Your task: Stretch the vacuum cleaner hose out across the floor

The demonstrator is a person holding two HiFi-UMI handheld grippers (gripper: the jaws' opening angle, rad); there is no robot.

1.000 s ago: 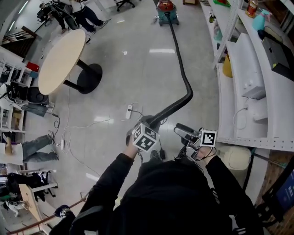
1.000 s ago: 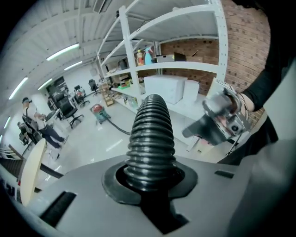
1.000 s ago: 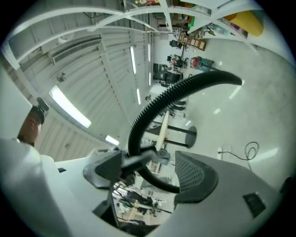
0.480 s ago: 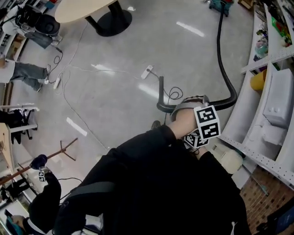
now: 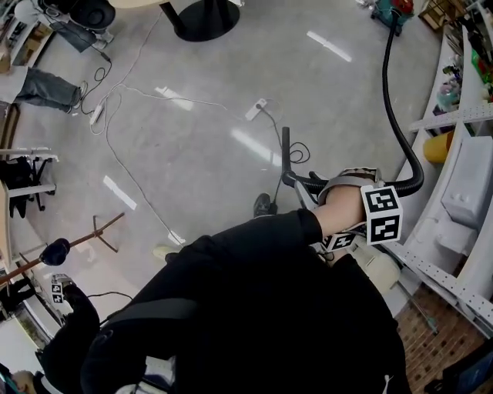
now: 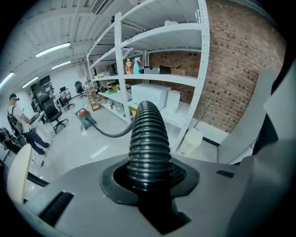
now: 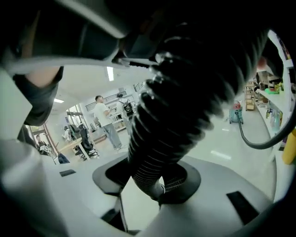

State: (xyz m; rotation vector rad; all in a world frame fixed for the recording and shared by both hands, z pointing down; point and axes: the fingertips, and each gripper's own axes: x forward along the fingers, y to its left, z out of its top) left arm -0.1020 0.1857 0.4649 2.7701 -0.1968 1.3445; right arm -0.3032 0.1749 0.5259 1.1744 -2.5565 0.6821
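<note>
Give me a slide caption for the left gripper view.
Left hand-held gripper, jaws just eased a little wider, holding the black vacuum hose that trails to the vacuum cleaner beside white shelves.

Your black ribbed hose [image 5: 387, 81] runs from the vacuum cleaner [image 5: 389, 8] across the floor beside the shelves, hooks back tightly near your body, and its short free end points away from you.

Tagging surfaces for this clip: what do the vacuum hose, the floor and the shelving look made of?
Hose: black ribbed flexible plastic, likely; the corrugated rings and slight sheen suggest it. Floor: smooth grey, glossy, perhaps sealed concrete or epoxy; it mirrors ceiling lights. Shelving: white painted metal, probably; thin perforated uprights.
</note>
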